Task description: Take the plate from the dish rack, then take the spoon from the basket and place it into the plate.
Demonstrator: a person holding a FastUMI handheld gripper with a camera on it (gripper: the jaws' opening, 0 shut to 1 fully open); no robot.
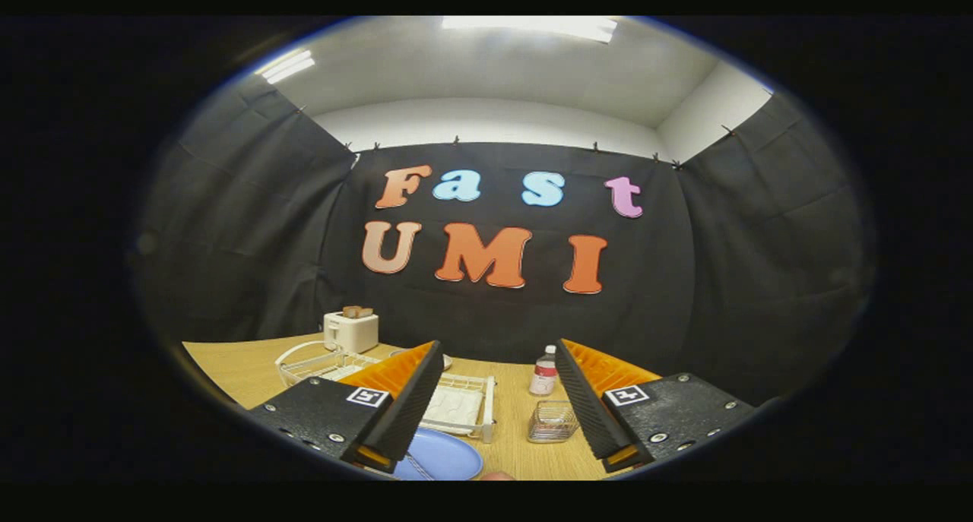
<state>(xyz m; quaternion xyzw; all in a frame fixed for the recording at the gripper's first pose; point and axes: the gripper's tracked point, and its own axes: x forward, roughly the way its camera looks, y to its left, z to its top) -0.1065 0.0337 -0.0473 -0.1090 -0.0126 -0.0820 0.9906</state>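
1. Above the light wooden table (524, 446), the gripper (498, 400) hung with its fingers spread wide, holding and touching nothing.
2. Beneath the left finger lay the round blue plate (448, 455), with what looked like a spoon on it.
3. Between the fingers stood the small clear wire basket (553, 422); the white wire dish rack (323, 364) sat beyond the left finger.

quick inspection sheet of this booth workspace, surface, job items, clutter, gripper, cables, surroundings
surface: wooden table.
job's things: blue plate flat on the table between the fingers, with what looks like the spoon on it; white dish rack behind it; small wire basket beside it.
clutter: white toaster, bottle, second wire rack.
grippers: gripper open, holding nothing.
cables: nothing seen.
surroundings: black cloth walls, ceiling lights.
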